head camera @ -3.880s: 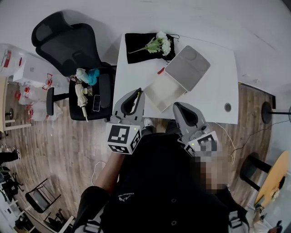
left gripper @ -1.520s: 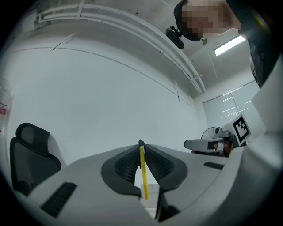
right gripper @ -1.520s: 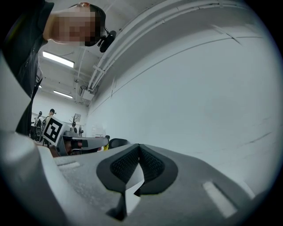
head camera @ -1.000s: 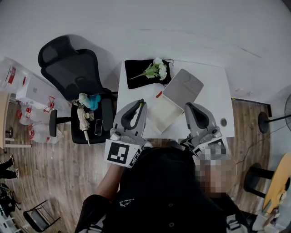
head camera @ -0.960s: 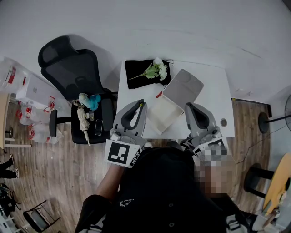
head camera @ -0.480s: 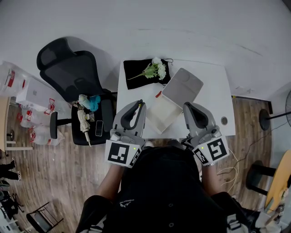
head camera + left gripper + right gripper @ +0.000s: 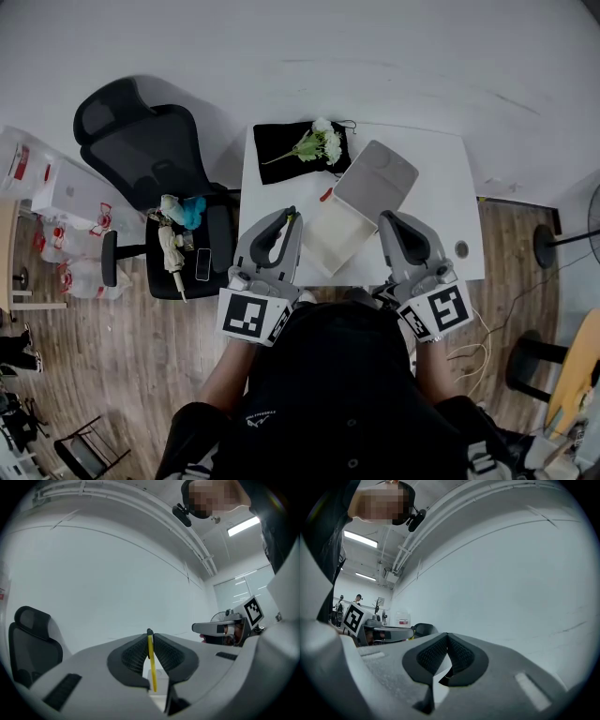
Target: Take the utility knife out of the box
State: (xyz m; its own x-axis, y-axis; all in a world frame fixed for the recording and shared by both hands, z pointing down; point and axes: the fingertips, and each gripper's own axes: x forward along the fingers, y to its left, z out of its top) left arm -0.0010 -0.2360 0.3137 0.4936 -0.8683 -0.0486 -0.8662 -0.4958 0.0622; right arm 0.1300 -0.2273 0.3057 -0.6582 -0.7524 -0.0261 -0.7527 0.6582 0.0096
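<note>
The white table (image 7: 441, 187) lies ahead of both sets of fingertips. The black office chair (image 7: 141, 131) stands well to the left of the left gripper's fingers, off the table edge.

The box (image 7: 328, 228) sits open on the table between the two grippers, just ahead of their fingertips. Its grey lid (image 7: 377, 178) is folded back beyond it. No knife shows in its white tray. A black cloth (image 7: 281, 141) lies farther ahead of the left fingers, with white flowers (image 7: 323, 141) resting on it.

Left gripper (image 7: 292, 214): fingers pinched on a thin yellow strip – apparently the utility knife (image 7: 151, 663), seen edge-on. It stands upright between the pads and sits outside the box, just to the left of the box's near corner.

Right gripper (image 7: 384, 217): fingertips pressed together, nothing between them. It is level with the left gripper, at the right of the box.

A small red item (image 7: 327, 195) lies on the table ahead of the left fingertips, touching or just beside the box wall – too small to identify.
</note>
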